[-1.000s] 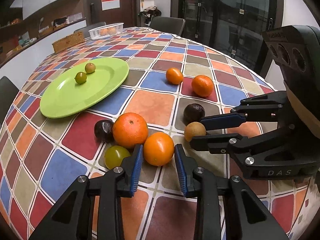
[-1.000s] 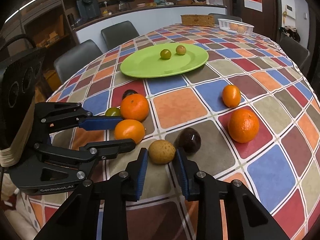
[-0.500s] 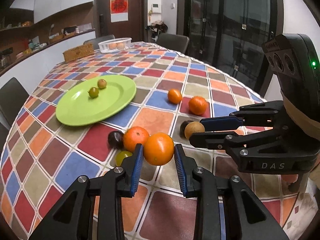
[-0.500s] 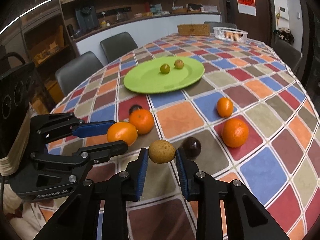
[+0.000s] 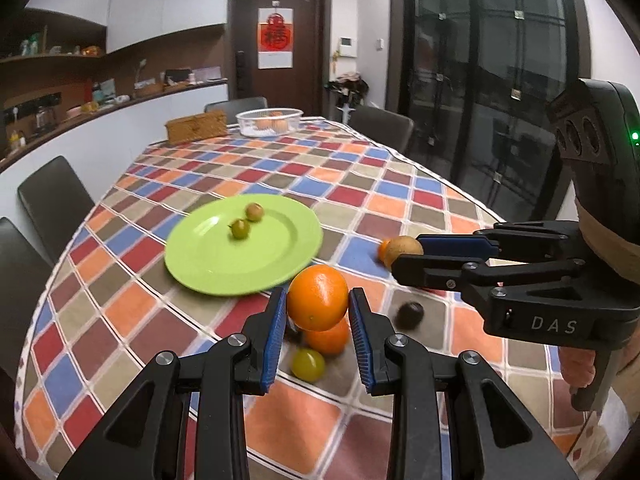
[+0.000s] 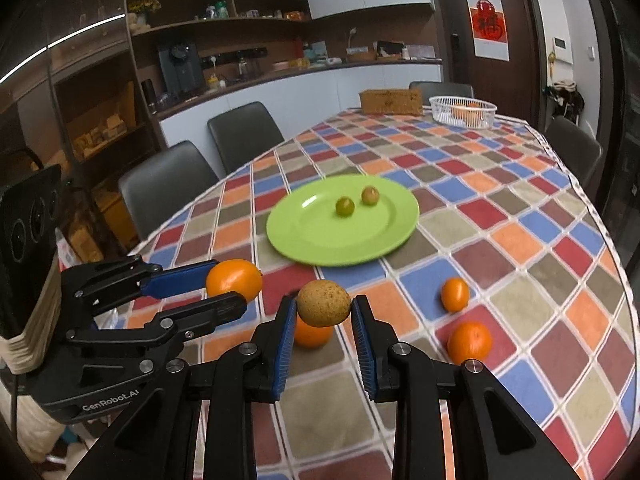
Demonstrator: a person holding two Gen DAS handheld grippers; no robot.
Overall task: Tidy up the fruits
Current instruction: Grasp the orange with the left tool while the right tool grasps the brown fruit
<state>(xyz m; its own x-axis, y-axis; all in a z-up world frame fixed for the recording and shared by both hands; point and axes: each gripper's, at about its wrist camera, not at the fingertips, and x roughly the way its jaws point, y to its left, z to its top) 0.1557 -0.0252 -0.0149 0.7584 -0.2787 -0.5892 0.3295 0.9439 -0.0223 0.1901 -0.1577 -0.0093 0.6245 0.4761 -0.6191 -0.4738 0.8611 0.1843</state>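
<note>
- Grippers: your left gripper (image 5: pixel 317 309) is closed on an orange (image 5: pixel 317 297), blue pads pressed to its two sides; your right gripper (image 6: pixel 323 309) is clamped the same way on a brown speckled fruit (image 6: pixel 323 303). Both fruits hang in the air above the checked tablecloth (image 6: pixel 520 240).
- Axis: brown speckled fruit is a slight oval, long axis running across from pad to pad; orange is near round, stem dimple facing down toward you.
- Change: a second ago both fruits sat on the cloth between your open pads; now you have them lifted clear and carried nearer the plate.
- Below your left gripper: second orange (image 5: pixel 326 338), green fruit (image 5: pixel 307 364) just beside it, dark fruit (image 5: pixel 410 314) apart to the right.
- Right of your right gripper: two oranges, one larger (image 6: pixel 469 342), one smaller (image 6: pixel 455 294).
- Middle distance: green plate (image 6: pixel 320 240) holding two small green fruits, one (image 6: pixel 344 206) just beside the other (image 6: pixel 370 195).
- Far end: white basket (image 6: pixel 463 111) with oranges, wicker box (image 6: pixel 391 101) beside it.
</note>
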